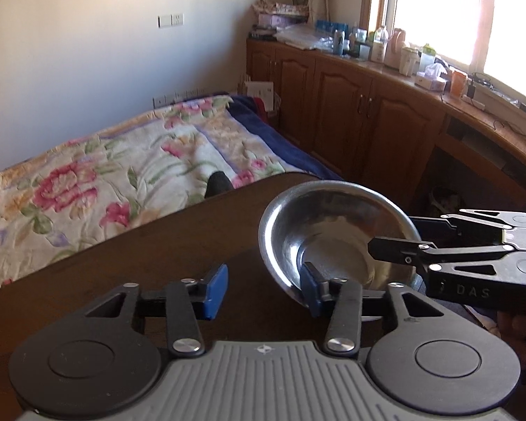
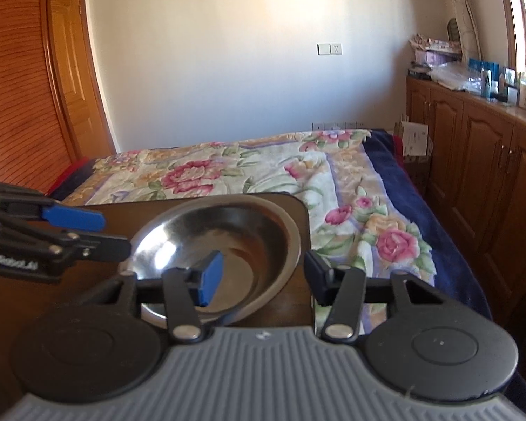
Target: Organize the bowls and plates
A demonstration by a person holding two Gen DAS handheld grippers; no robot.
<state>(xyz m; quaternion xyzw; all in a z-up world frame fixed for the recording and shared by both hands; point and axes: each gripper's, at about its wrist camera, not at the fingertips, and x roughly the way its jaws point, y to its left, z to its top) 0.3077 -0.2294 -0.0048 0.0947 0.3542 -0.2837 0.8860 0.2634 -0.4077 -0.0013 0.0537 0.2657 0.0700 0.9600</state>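
Note:
A steel bowl [image 1: 336,231] sits on the dark wooden table [image 1: 179,245], near its far right corner; it also shows in the right wrist view [image 2: 228,242]. My left gripper [image 1: 263,287] is open, its right finger inside the bowl's near left rim, its left finger over the table. My right gripper [image 2: 259,277] is open, its left finger inside the bowl, its right finger outside the rim near the table edge. Each gripper shows in the other's view, the right gripper [image 1: 473,256] at the bowl's right and the left gripper [image 2: 52,238] at its left.
A bed with a floral quilt [image 2: 263,172] lies just beyond the table. Wooden cabinets [image 1: 350,112] with bottles and clutter on top run along the right wall under a bright window. A wooden door [image 2: 70,70] stands at the left.

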